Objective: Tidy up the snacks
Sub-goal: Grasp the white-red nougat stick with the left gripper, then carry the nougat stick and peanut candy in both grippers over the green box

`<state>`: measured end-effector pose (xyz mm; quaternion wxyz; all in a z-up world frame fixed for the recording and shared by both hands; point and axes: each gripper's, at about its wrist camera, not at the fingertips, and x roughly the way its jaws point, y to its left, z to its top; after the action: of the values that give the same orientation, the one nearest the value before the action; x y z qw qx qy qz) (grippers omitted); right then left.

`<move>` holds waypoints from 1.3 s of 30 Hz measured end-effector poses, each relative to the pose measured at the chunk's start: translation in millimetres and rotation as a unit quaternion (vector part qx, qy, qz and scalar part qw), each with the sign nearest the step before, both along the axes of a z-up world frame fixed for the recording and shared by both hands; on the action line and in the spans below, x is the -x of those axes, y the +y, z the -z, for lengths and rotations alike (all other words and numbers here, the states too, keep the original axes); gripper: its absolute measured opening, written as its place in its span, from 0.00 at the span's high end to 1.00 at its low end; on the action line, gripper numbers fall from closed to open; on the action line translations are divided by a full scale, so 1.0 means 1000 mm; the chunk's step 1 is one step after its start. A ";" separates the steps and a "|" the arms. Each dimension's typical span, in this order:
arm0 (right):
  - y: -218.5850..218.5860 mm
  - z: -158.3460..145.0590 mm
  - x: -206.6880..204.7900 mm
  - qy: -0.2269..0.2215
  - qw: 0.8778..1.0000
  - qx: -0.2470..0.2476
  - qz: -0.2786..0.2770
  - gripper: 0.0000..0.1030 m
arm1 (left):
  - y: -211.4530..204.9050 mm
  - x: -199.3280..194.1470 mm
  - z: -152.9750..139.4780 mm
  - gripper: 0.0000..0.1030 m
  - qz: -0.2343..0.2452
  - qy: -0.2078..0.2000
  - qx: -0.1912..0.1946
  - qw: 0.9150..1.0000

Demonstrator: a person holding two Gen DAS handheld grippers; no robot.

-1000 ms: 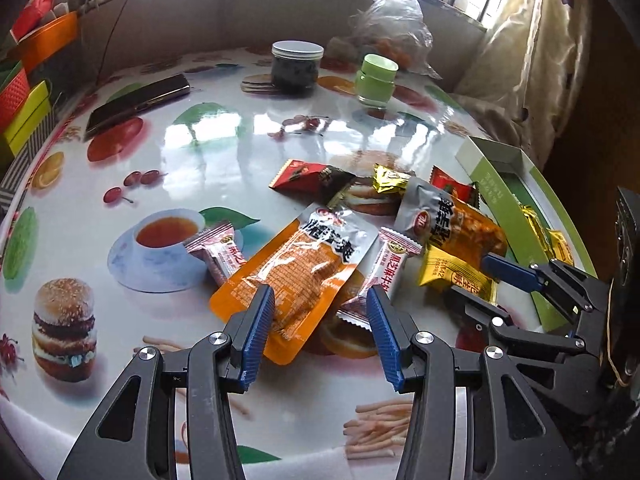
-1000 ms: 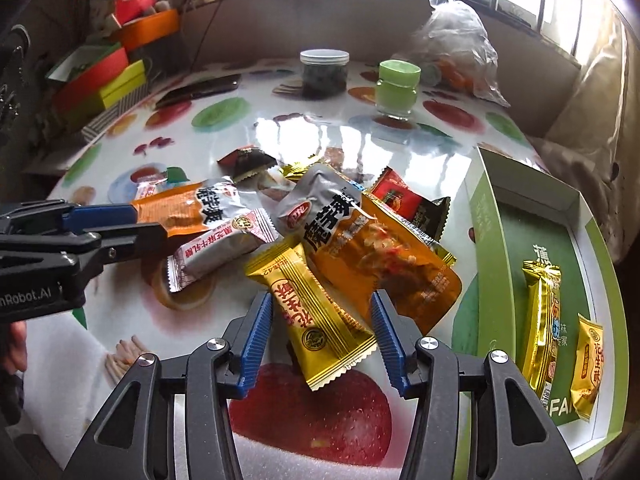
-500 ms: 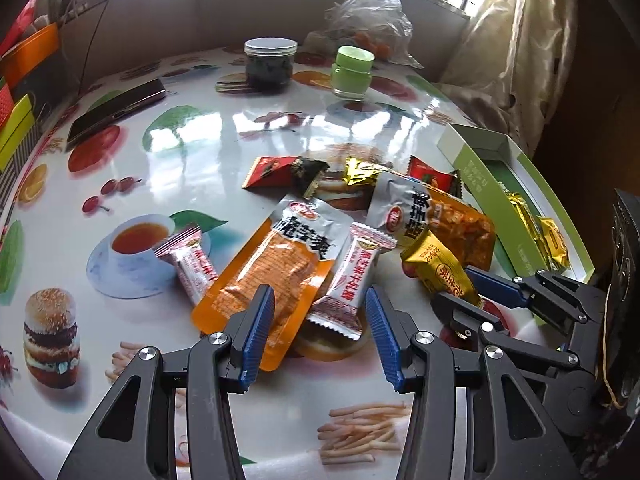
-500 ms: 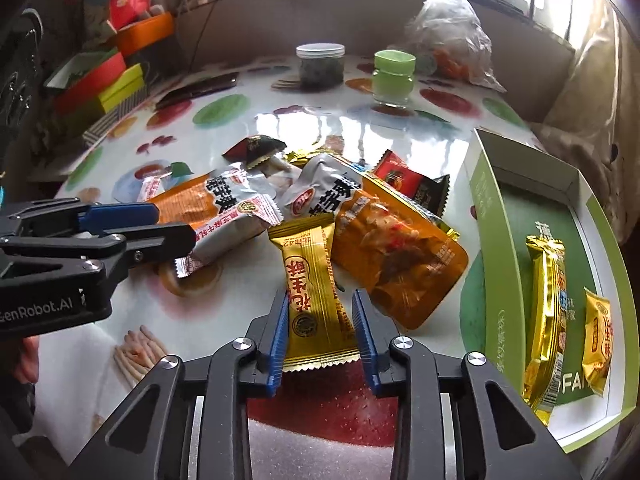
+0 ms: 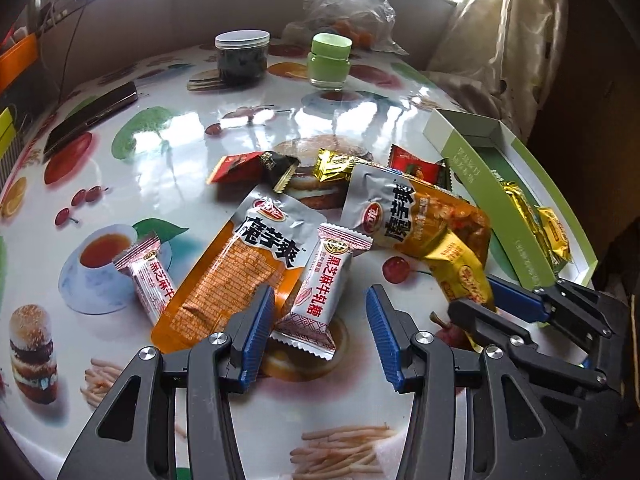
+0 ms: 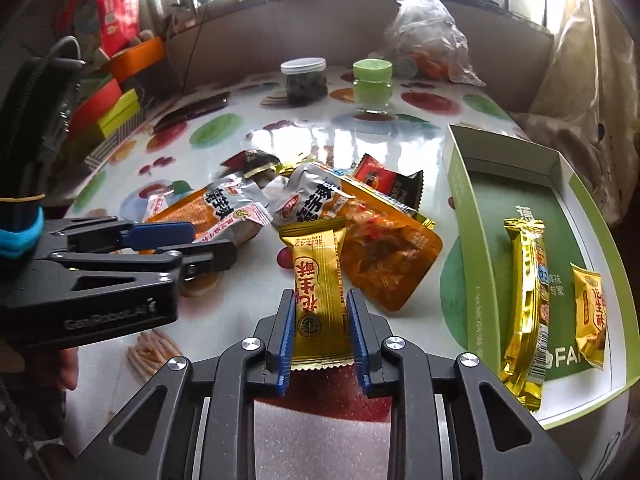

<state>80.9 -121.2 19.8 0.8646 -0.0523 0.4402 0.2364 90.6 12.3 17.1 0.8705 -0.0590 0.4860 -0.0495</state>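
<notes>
My right gripper [image 6: 320,304] is shut on a gold candy packet [image 6: 318,280] and holds it lifted off the table; the packet also shows in the left wrist view [image 5: 460,270]. My left gripper [image 5: 320,304] is open above a pink-white nougat packet [image 5: 326,280] and an orange konjac pouch [image 5: 240,276]. A second orange pouch [image 6: 380,256] lies in the pile. The green box [image 6: 516,188] at the right holds two gold packets [image 6: 524,304].
Red-black packets [image 5: 248,166], a small pink packet [image 5: 148,276], a dark jar [image 5: 242,58], a green jar [image 5: 330,60], a phone [image 5: 92,120] and a plastic bag [image 5: 348,8] are on the printed table. Coloured boxes [image 6: 116,112] stand far left.
My right gripper closed on the gold candy packet and lifted it. My left gripper moved a little forward and right over the pile, still open.
</notes>
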 end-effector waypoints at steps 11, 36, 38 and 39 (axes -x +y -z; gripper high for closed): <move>-0.007 -0.003 0.003 0.000 1.000 -0.005 0.007 0.77 | -0.014 -0.002 0.002 0.68 0.018 -0.004 -0.018 1.000; -0.014 -0.011 0.007 -0.009 1.000 -0.014 0.014 0.77 | -0.011 0.006 -0.006 0.80 0.008 -0.016 -0.005 1.000; -0.014 -0.013 0.009 -0.012 1.000 -0.016 0.015 0.77 | -0.011 0.007 -0.009 0.80 0.008 -0.020 -0.005 1.000; -0.014 -0.015 0.010 -0.014 1.000 -0.017 0.015 0.77 | -0.011 0.008 -0.011 0.80 0.007 -0.022 -0.004 1.000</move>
<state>71.4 -135.3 34.7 0.8750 -0.0342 0.4249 0.2296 82.8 1.3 27.8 0.8808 -0.0506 0.4676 -0.0552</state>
